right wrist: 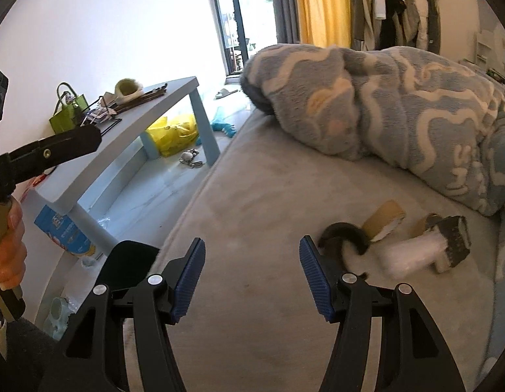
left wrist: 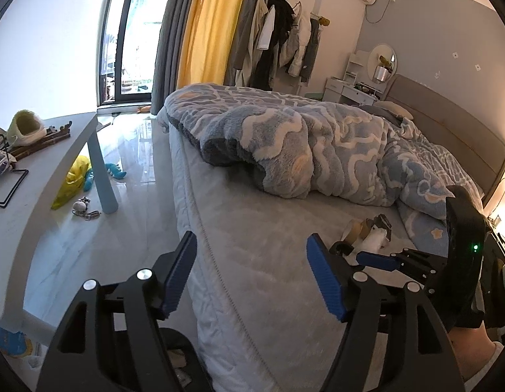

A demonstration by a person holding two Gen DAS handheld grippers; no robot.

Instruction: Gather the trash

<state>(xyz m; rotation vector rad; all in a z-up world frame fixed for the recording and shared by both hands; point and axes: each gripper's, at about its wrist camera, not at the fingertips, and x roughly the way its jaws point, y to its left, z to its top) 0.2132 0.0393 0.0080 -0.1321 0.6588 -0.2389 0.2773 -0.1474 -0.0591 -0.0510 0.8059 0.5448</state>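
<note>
A small heap of trash lies on the grey mattress (right wrist: 252, 196) beside the blanket. It holds a brown tape roll (right wrist: 384, 219), a cardboard tube (right wrist: 420, 223), a white plastic-wrapped roll (right wrist: 404, 256), a dark grey piece (right wrist: 455, 238) and a black curved strip (right wrist: 344, 232). My right gripper (right wrist: 252, 261) is open and empty, its right pad (right wrist: 316, 277) just short of the black strip. My left gripper (left wrist: 254, 271) is open over the mattress edge with nothing between its pads. In the left wrist view the heap (left wrist: 375, 238) lies ahead to the right, with the right gripper's blue pad (left wrist: 378, 260) next to it.
A rumpled blue-and-white blanket (left wrist: 317, 150) covers the far side of the bed. Left of the bed stands a low pale-blue table (right wrist: 148, 117) holding a green bag (right wrist: 68, 114) and clutter. A yellow bag (right wrist: 174, 134) and small items lie on the floor under it. A hand (right wrist: 7, 254) grips the left tool.
</note>
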